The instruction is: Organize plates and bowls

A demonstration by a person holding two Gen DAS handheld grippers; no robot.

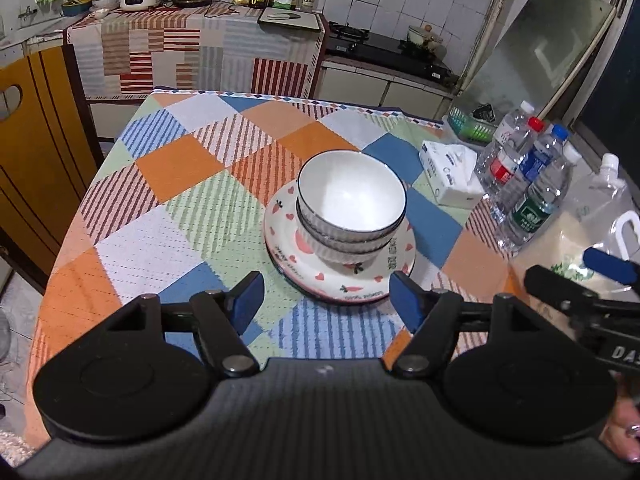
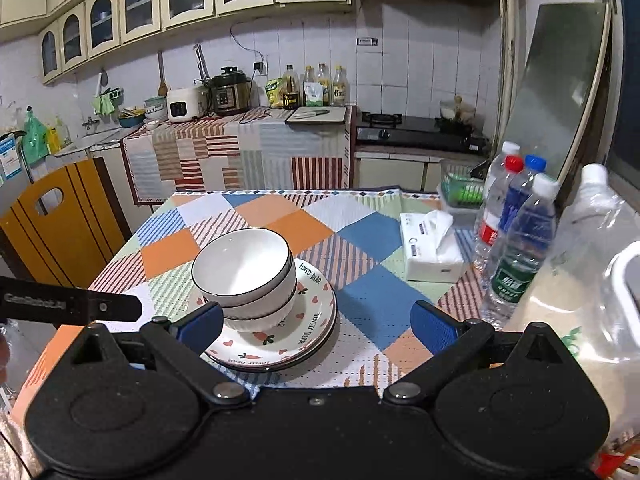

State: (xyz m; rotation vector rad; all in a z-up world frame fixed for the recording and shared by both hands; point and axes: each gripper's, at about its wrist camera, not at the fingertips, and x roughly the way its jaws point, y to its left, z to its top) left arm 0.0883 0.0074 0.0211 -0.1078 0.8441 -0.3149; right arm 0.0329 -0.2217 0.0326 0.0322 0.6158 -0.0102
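Bowls [image 1: 351,204] nested, sitting on the stacked plates [image 1: 340,276], mid-table on the checked cloth [image 1: 180,168]. The stack is round, so no long axis to align to. It lies dead ahead of the left gripper [image 1: 327,300], centred between its spread, empty jaws. From the right gripper [image 2: 318,322], also spread and empty, it sits off toward the left finger. Left looks nearer and better lined up.

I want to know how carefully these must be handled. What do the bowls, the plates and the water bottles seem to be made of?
Bowls: likely glazed ceramic; glossy white inside, dark rim line, ribbed outside.
Plates: likely glazed ceramic too; shiny surface with printed hearts, carrots and lettering.
Water bottles: clear thin plastic; see-through walls, coloured screw caps, paper-like labels.
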